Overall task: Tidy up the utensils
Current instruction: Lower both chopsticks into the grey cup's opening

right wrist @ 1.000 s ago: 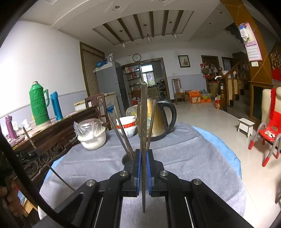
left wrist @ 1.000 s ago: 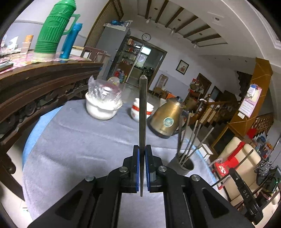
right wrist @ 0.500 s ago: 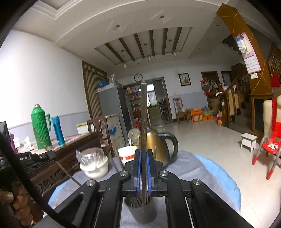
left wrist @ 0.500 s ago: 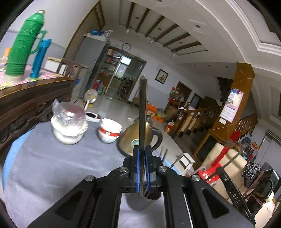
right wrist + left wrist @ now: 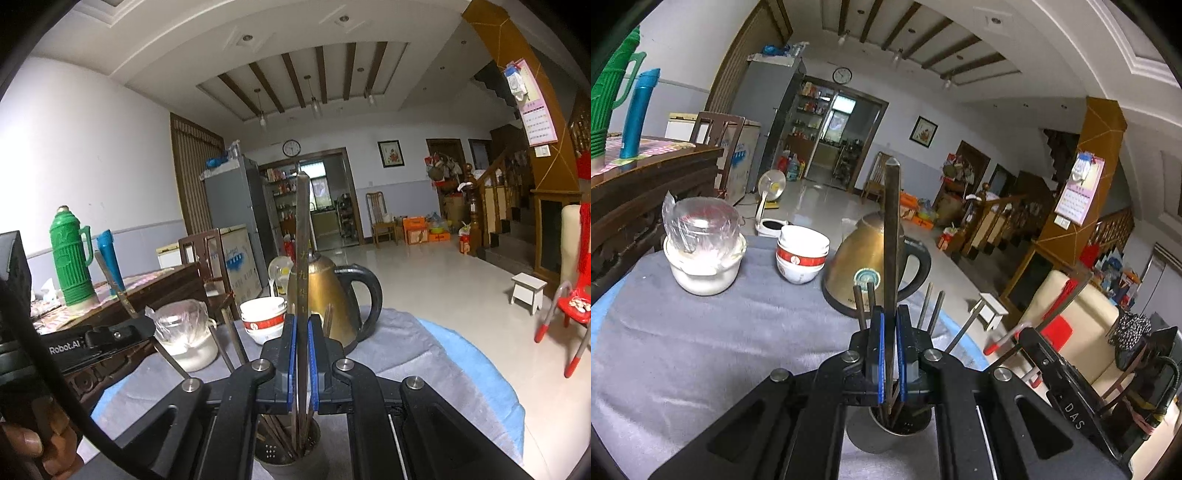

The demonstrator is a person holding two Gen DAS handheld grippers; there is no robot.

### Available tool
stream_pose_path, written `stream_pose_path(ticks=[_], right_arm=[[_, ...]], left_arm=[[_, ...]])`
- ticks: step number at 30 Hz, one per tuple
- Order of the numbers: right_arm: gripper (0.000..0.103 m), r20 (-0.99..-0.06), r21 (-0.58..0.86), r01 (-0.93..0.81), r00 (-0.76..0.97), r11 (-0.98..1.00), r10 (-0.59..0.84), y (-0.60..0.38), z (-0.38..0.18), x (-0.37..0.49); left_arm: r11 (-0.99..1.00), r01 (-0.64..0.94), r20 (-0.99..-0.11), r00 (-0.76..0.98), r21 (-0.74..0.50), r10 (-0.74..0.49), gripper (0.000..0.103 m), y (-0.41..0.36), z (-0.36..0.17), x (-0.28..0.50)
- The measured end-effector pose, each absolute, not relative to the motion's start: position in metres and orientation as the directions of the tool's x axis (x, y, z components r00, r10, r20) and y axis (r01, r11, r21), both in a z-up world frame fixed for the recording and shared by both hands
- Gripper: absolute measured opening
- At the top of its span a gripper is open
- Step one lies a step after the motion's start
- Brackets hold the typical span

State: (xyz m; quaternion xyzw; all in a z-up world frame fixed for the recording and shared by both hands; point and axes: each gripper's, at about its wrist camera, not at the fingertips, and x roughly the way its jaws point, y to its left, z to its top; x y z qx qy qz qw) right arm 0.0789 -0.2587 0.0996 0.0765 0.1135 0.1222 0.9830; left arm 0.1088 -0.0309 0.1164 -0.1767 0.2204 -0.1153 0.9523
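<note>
A dark chopstick point(image 5: 891, 236) is clamped upright between the blue pads of the left tongs point(image 5: 890, 354) at the lower centre of the frame, its lower end reaching into the metal holder point(image 5: 871, 435) beneath, where other chopsticks point(image 5: 932, 308) are already stood. A second chopstick point(image 5: 303, 258), marked with gold characters, is gripped likewise by the right tongs point(image 5: 302, 360) above the same holder point(image 5: 273, 454). Behind, on the grey-covered table point(image 5: 701, 343), a brass kettle point(image 5: 857, 266), stacked bowls point(image 5: 801, 254) and a covered pot point(image 5: 701, 254) are seen.
</note>
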Motion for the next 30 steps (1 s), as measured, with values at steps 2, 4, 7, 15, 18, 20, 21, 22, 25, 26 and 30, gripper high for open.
stream_pose_path(ticks=[2,4,7,15,18,20,21,22,25,26,30], right_arm=[[0.006,-0.217,0.179,-0.222,0.941,0.959,0.259,-0.257,0.096,0.083],[0.006,-0.226,0.181,-0.222,0.939,0.958,0.261,-0.261,0.093,0.085],[0.006,-0.243,0.183,-0.222,0.934,0.958,0.263,-0.26,0.087,0.089],[0.006,-0.274,0.183,-0.227,0.923,0.957,0.271,-0.258,0.079,0.099],[0.006,-0.288,0.177,-0.231,0.917,0.957,0.275,-0.256,0.076,0.101],[0.006,-0.299,0.178,-0.233,0.913,0.956,0.278,-0.255,0.072,0.103],[0.006,-0.3,0.177,-0.233,0.913,0.956,0.278,-0.255,0.072,0.103],[0.006,-0.302,0.176,-0.233,0.912,0.956,0.278,-0.254,0.071,0.102],[0.006,-0.306,0.175,-0.236,0.91,0.956,0.28,-0.253,0.069,0.102],[0.006,-0.312,0.172,-0.238,0.907,0.956,0.282,-0.252,0.068,0.103],[0.006,-0.328,0.162,-0.243,0.901,0.957,0.284,-0.248,0.064,0.103]], left_arm=[[0.913,0.14,-0.387,0.873,-0.384,-0.297,0.006,-0.031,0.112,0.112],[0.914,0.138,-0.393,0.87,-0.382,-0.296,0.006,-0.031,0.109,0.113],[0.914,0.134,-0.403,0.866,-0.383,-0.296,0.006,-0.031,0.105,0.115],[0.92,0.132,-0.431,0.852,-0.37,-0.296,0.006,-0.035,0.097,0.12],[0.921,0.132,-0.445,0.844,-0.367,-0.299,0.006,-0.037,0.092,0.124],[0.922,0.131,-0.451,0.842,-0.365,-0.298,0.006,-0.039,0.09,0.124],[0.922,0.131,-0.452,0.841,-0.364,-0.298,0.006,-0.039,0.09,0.125],[0.923,0.13,-0.457,0.838,-0.361,-0.297,0.006,-0.04,0.089,0.126],[0.926,0.128,-0.469,0.833,-0.355,-0.295,0.006,-0.042,0.087,0.127],[0.927,0.127,-0.474,0.83,-0.353,-0.294,0.006,-0.043,0.086,0.128],[0.932,0.125,-0.501,0.815,-0.339,-0.292,0.006,-0.049,0.082,0.131]])
